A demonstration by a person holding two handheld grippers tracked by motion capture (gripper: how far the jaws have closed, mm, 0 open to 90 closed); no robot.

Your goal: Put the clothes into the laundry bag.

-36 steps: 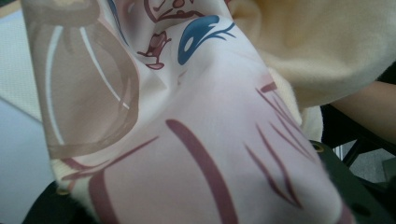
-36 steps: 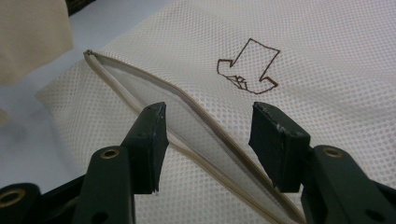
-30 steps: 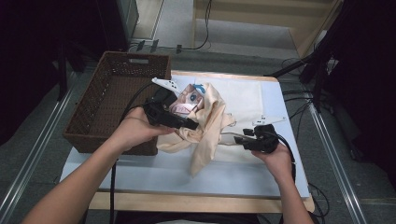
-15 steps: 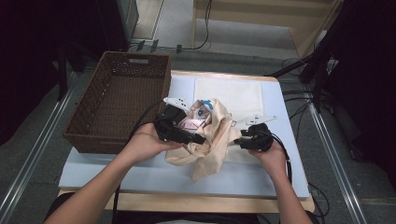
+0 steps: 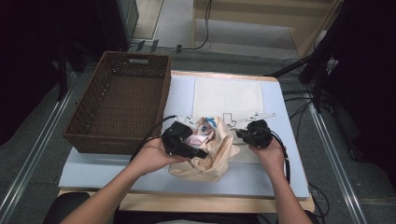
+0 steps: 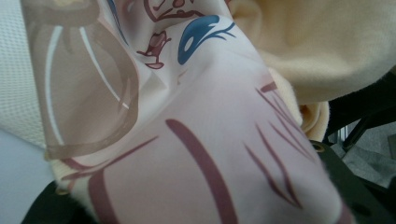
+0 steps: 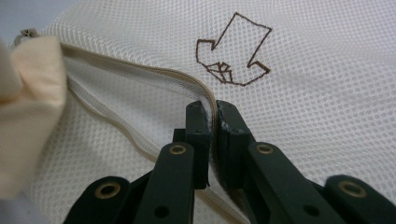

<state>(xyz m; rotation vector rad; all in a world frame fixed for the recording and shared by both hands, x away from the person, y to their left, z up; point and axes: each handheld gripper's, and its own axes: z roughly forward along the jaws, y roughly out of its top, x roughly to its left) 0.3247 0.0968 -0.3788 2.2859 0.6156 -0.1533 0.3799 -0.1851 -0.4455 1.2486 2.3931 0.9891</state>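
We saw the cream garment (image 5: 210, 156) bunched near the middle of the table (image 5: 116, 163), toward its near edge, with a printed panel in pink, brown and blue turned upward at its far side; it lay just right of the wicker basket (image 5: 121, 105), which stood at the table's far left; the white mesh bag (image 5: 229, 95) spread flat beyond the garment, reaching toward the far edge.

Our left gripper (image 5: 187, 144) sat on the garment's left side, the left hand (image 5: 152, 156) wrapped around it; in the left gripper view the printed cloth (image 6: 201, 140) pressed right up against the camera and hid the jaws, so we could not tell whether they were spread or pressed together on it; cream fabric showed behind the print at the upper right.

Our right gripper (image 7: 215, 112) lay at the garment's right side, held by the right hand (image 5: 268, 154); in the right gripper view its jaws were pressed together, pinching the beige zip edge (image 7: 140, 74) of the mesh bag between them; a brown arrow mark (image 7: 233, 51) was printed on the mesh just beyond the tips; a fold of the cream garment showed at the left of that view, resting against the bag's opening.
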